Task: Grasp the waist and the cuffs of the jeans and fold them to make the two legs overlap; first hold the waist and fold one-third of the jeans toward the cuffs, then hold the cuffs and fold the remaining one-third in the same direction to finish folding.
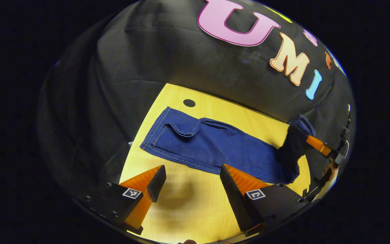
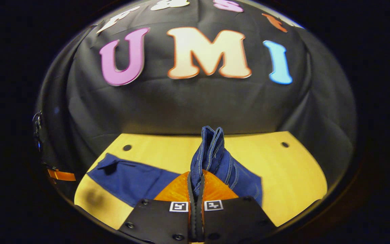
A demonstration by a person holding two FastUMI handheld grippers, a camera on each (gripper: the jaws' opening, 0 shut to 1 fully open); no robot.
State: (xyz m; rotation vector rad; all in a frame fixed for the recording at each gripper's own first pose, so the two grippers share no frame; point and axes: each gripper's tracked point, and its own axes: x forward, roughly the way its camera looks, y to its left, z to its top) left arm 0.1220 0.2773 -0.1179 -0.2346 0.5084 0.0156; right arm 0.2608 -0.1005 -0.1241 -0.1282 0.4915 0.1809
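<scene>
Blue jeans (image 1: 212, 145) lie flat across our yellow surface (image 1: 181, 203). Our left gripper (image 1: 191, 179) hovers with jaws spread at six o'clock. Our right gripper (image 2: 195, 189) pinches what seems the cuff end (image 2: 210, 145), lifted toward twelve o'clock.

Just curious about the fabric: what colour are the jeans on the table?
Dark blue denim jeans with pale stitching, clearest in the left gripper view.
</scene>
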